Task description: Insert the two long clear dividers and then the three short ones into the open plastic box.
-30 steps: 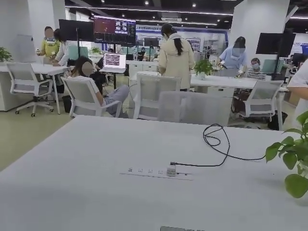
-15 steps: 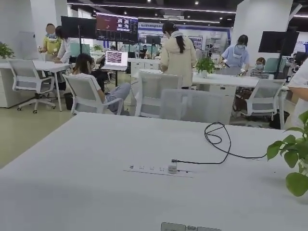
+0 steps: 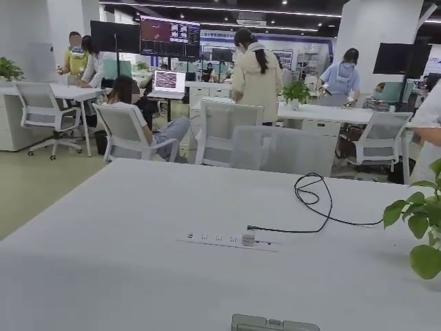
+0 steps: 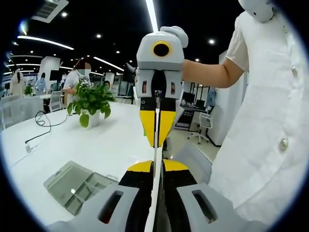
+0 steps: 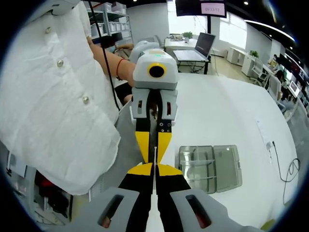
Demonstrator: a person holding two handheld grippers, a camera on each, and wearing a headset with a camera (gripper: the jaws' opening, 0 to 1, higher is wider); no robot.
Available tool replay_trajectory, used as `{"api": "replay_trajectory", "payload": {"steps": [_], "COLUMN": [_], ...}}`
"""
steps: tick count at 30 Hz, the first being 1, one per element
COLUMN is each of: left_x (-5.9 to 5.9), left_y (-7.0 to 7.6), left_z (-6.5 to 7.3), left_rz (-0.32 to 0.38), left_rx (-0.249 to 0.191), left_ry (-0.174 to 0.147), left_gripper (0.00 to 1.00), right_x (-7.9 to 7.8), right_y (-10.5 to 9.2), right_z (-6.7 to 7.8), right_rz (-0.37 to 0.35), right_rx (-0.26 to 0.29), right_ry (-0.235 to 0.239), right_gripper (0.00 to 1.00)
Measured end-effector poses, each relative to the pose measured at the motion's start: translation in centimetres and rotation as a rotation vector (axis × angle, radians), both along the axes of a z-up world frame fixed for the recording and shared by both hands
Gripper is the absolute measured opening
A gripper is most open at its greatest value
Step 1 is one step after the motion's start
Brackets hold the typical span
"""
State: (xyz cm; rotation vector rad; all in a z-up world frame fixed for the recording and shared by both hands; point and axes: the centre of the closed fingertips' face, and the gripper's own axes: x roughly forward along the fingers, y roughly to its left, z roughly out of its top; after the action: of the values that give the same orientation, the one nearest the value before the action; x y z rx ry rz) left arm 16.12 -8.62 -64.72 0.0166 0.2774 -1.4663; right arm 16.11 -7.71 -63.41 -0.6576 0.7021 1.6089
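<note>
Left claw [image 4: 157, 168] closed, right claw [image 5: 155, 170] closed. They sit tip to tip, facing each other, off the near edge of the counter [image 3: 138, 262]. A thin clear strip, seen edge-on, runs through both sets of jaws. It reads as a long divider [image 4: 156, 153] pinched at each end, though I can't confirm more than the edge.

The open plastic box [image 5: 210, 168] lies flat on the counter with its lid folded out beside it. It's at 3 o'clock from my tips in the right gripper view, 8 o'clock in the left one, and at the 6 o'clock edge of the head view. Well apart from both claws.

Potted plant [image 4: 89, 101] is on the counter beyond the box. Power strip [image 3: 227, 239] with black cable [image 3: 313, 200] is mid-counter.
</note>
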Motion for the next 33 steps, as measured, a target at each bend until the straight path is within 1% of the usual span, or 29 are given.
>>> {"api": "replay_trajectory", "payload": {"steps": [3,5,7,9,11,13,15,18,21,23,25,26,28,31,32,33], "left_x": [0.1,0.1,0.2,0.3,0.7,0.9,1.2,1.4,1.7,1.9,2.0,2.1,2.2,2.3,2.3,2.4], "left_y": [0.3,0.6,1.0,1.3,1.7,2.0,2.3,2.7,3.3,3.7,4.0,4.2,4.5,4.9,5.1,5.1], "left_z": [-0.5,-0.8,-1.0,-1.1,-1.3,-1.4,-1.7,-1.9,-2.3,-2.7,-2.8,-2.9,-3.2,-3.6,-3.7,-3.7], "left_rz": [0.016,0.028,0.042,0.058,0.081,0.099,0.111,0.122,0.149,0.166,0.172,0.180,0.191,0.202,0.205,0.207], "left_rx": [0.020,0.029,0.033,0.035,0.040,0.047,0.061,0.068,0.085,0.097,0.099,0.102,0.110,0.131,0.131,0.127], "left_ry": [0.010,0.017,0.015,0.021,0.018,0.004,0.001,-0.004,-0.005,-0.011,-0.013,-0.011,-0.015,-0.031,-0.036,-0.035], "left_gripper": [0.06,0.10,0.12,0.13,0.18,0.25,0.28,0.30,0.38,0.42,0.44,0.46,0.51,0.57,0.57,0.58], "right_x": [0.2,0.3,0.5,0.7,1.0,1.1,1.3,1.8,2.2,2.5,3.0,3.5,3.9,4.9,5.0,5.2], "right_y": [0.1,0.1,0.2,0.2,0.2,0.2,0.2,0.3,0.3,0.3,0.3,0.1,0.2,-0.1,0.0,0.0], "right_z": [0.1,0.2,0.2,0.2,0.2,0.3,0.3,0.2,0.2,0.0,-0.1,-0.4,-0.7,-1.3,-1.5,-1.7], "right_rz": [-0.006,-0.012,-0.017,-0.021,-0.030,-0.033,-0.037,-0.044,-0.049,-0.053,-0.058,-0.063,-0.066,-0.072,-0.073,-0.076], "right_rx": [0.006,0.009,0.011,0.011,0.013,0.015,0.016,0.018,0.017,0.015,0.013,0.013,0.010,0.001,-0.001,-0.002], "right_ry": [-0.005,-0.010,-0.017,-0.023,-0.029,-0.034,-0.039,-0.047,-0.054,-0.058,-0.065,-0.067,-0.070,-0.073,-0.074,-0.075], "right_gripper": [0.03,0.03,0.03,0.03,0.03,0.03,0.03,0.03,0.03,0.03,0.03,0.03,0.03,0.03,0.03,0.03]}}
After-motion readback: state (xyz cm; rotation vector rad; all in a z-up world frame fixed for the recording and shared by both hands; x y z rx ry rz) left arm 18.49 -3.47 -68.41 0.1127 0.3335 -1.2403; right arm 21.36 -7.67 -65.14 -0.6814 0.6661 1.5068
